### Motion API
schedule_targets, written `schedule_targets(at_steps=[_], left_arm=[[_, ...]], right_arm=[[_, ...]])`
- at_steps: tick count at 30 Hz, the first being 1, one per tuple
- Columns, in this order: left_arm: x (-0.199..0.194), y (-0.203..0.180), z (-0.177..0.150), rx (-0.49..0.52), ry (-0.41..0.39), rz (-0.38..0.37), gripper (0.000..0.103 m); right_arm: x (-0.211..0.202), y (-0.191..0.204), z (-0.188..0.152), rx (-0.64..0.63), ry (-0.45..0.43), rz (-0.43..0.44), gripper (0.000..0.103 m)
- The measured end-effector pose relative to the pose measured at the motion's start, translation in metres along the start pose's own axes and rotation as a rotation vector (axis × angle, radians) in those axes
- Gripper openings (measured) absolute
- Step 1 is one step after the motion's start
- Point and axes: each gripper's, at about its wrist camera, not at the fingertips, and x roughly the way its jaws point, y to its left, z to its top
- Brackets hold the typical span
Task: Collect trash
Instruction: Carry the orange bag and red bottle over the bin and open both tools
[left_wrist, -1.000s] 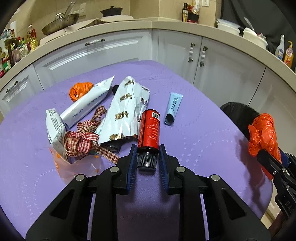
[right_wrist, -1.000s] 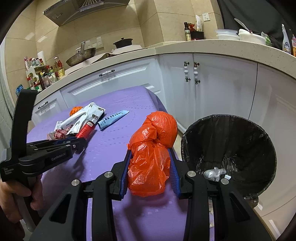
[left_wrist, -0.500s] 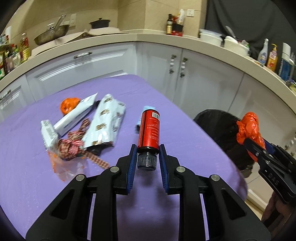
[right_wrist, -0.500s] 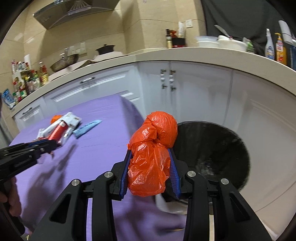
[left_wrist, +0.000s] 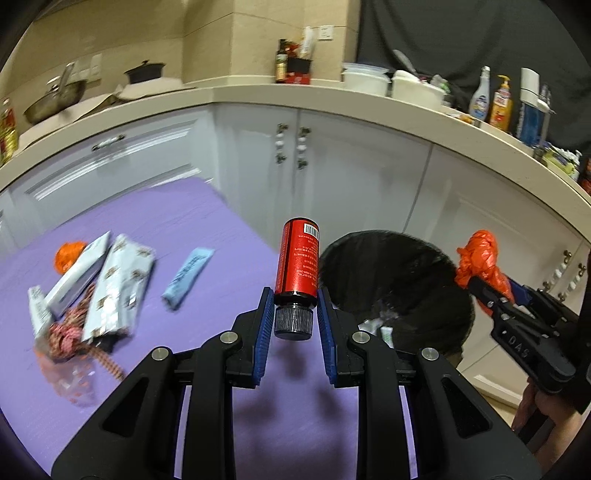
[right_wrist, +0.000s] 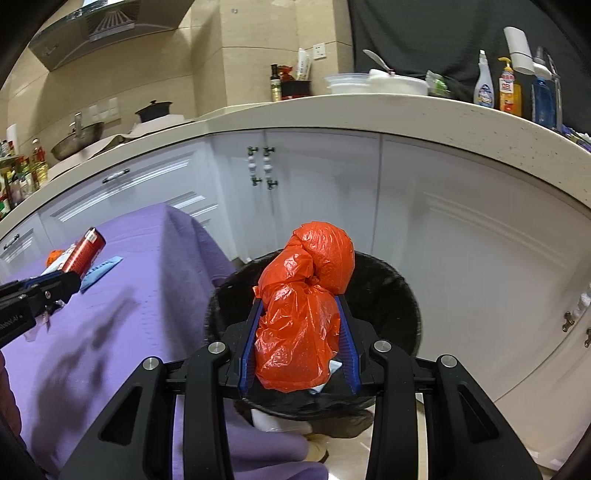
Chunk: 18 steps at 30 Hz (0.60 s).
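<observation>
Trash items sit in both of your grippers. Your left gripper (left_wrist: 294, 319) angles downward over the near edge of the desk (left_wrist: 207, 236), its blue pads (left_wrist: 263, 332) closed narrowly on the black cap end of a red bottle (left_wrist: 300, 264), which points away from you with its barcode end uppermost. Your right gripper (right_wrist: 301, 334) also tilts downward and is clamped on a crumpled orange plastic bag (right_wrist: 304, 306), the knotted top bulging out beyond the fingertips. That bag hangs directly over the mouth of the black-lined trash bin (right_wrist: 395, 295), which stands on the floor just beside the desk's corner; pale scraps lie inside it. From the left wrist view, the same bin (left_wrist: 399, 273) lies just beyond and to the right of the bottle, and the right gripper (left_wrist: 484, 291) with its orange bag (left_wrist: 480, 258) shows at the far side of the rim, a part of your hand (left_wrist: 546, 413) visible below it. Farther left on the purple cloth lie a blue sachet (left_wrist: 188, 277), silver printed wrappers (left_wrist: 118, 288), a small orange wad (left_wrist: 68, 254), and a checked ribbon (left_wrist: 70, 332) on clear film, blurred. White cabinets (right_wrist: 332, 192) and a stone counter close the background.
</observation>
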Motion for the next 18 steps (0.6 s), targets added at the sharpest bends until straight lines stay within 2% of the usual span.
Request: schedule_targets(at_steps=[6,16,17,18], left_arm=[[0.02,-0.034,0.011,0.06,-0.018,-0.034,0.023],[0.067,-0.07,0.02,0.112,0.036,-0.048,0.023],[0.074,-0.073,0.021,0.12,0.05,-0.047,0.023],[0.079,-0.074,0.02,0.125,0.061,-0.047,0.024]], right_arm=[[0.011,-0.016,0.003,0.008,0.001,-0.021,0.038],[0.042,-0.031,-0.001,0.029,0.036,-0.027,0.038],[0.046,-0.032,-0.001,0.033,0.041,-0.026,0.04],[0.05,-0.034,-0.001,0.04,0.048,-0.027,0.049]])
